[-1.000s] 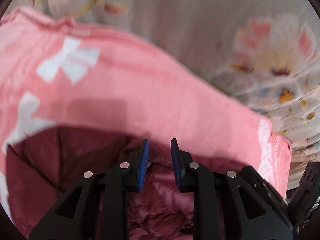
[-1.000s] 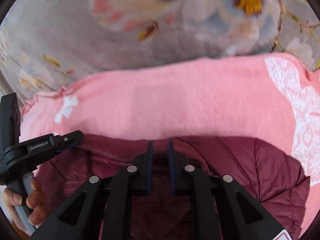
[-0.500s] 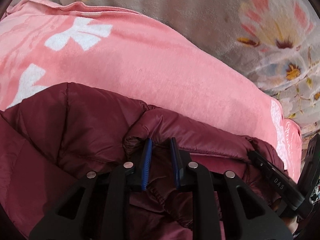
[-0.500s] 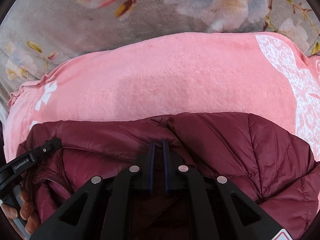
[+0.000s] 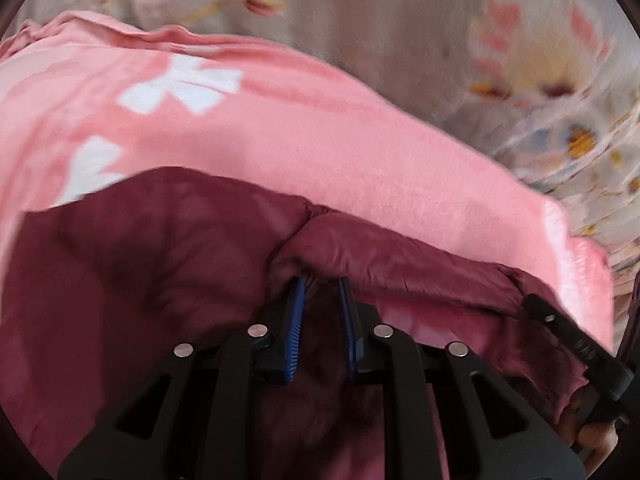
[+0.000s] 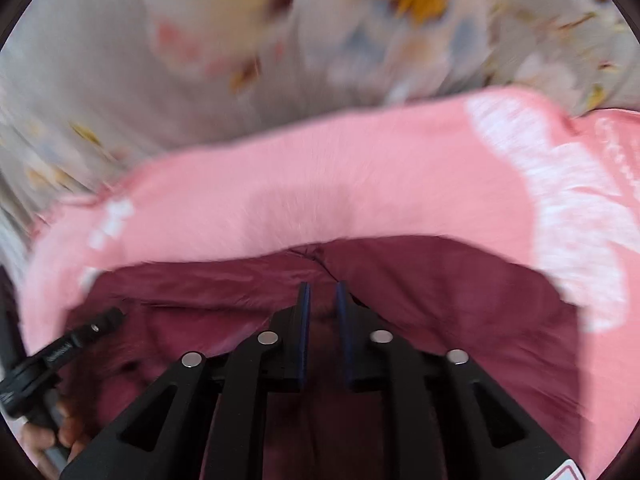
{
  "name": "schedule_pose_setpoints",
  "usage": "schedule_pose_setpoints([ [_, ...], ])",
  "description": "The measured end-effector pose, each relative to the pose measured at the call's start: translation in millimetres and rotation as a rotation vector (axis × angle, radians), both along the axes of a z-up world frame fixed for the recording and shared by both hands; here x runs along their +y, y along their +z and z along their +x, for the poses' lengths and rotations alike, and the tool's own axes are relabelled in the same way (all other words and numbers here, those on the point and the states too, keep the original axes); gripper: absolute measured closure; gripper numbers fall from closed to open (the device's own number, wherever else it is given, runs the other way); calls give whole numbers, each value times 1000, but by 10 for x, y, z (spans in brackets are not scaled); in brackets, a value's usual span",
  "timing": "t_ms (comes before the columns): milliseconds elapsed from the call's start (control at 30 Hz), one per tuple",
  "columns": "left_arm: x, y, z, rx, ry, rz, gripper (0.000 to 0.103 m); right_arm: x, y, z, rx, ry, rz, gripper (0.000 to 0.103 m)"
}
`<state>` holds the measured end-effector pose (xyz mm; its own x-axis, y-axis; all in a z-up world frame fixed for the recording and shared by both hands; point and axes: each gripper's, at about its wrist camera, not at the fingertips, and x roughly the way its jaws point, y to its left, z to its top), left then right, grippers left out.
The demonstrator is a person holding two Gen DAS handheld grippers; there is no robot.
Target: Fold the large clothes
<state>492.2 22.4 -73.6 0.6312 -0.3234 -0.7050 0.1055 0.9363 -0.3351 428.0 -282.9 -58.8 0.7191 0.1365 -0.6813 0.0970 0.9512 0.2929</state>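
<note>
left wrist view: maroon jacket (image 5: 168, 248) edge sits between left gripper (image 5: 322, 292) jaws.

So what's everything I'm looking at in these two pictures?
puffer jacket: one, maroon, lying on the pink blanket, collar edge between both grippers' pads
pink blanket: one, pink with white prints, under the jacket
floral bedsheet: one, grey with flowers, beneath the blanket
left hand-held gripper: one, black with blue pads, jacket fabric between them
right hand-held gripper: one, black with blue pads, jaws just opening, fabric between them
person's fingers: holding the left gripper's handle
</note>
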Motion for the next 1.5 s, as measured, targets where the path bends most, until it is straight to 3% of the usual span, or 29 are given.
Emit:
schedule_pose_setpoints([
  [33,89,79,-110,-1,-4,-16,76,-99,138,-246,-13,10,23,84],
  [100,319,250,-379,-11,-17,-43,50,-246,316,-693,-26,11,39,69],
  [167,685,456,-827,-34,-28,-42,44,-417,446,-1335,-40,6,28,59],
  [267,1171,575,-1449,-26,-41,-21,39,-670,374,-2355,-20,-3,15,49],
  [433,2075,344,-2516,86,2,-112,33,-1000,-6,-3923,44,-77,72,44],
  [567,2459,-37,-3157,200,54,-233,33,-1027,-382,-4490,82,-108,202,44],
  [700,2398,-262,-3478,217,18,-332,33,-877,-685,-4639,96,-86,306,44],
  [800,2240,-266,-3557,180,21,-291,33,-692,-843,-4598,95,-72,360,43],
  [833,2157,-244,-3586,167,13,-268,34,-655,-850,-4605,87,-77,355,43],
  [867,2104,-232,-3600,169,12,-260,43,-598,-847,-4601,69,-87,339,43],
  [900,2069,-225,-3610,174,5,-255,62,-569,-841,-4598,61,-96,334,51],
  [933,2022,-226,-3623,188,-10,-243,72,-541,-834,-4585,53,-104,343,59],
  [967,1991,-220,-3635,199,-9,-221,85,-538,-827,-4559,49,-104,361,83],
  [1000,1982,-193,-3651,193,-7,-212,88,-532,-819,-4555,46,-110,380,92],
  [1133,2031,-22,-3749,157,-3,-246,97,-502,-557,-4685,-37,-116,380,99],
  [1233,2041,200,-3935,101,-10,-254,99,-414,-179,-4973,-136,-102,354,100],
  [1367,2120,642,-4421,-14,-30,-277,99,-324,471,-5611,-326,-101,286,100],
  [1500,2370,1156,-5041,-148,-29,-381,99,-372,1064,-6226,-504,-121,276,100],
])
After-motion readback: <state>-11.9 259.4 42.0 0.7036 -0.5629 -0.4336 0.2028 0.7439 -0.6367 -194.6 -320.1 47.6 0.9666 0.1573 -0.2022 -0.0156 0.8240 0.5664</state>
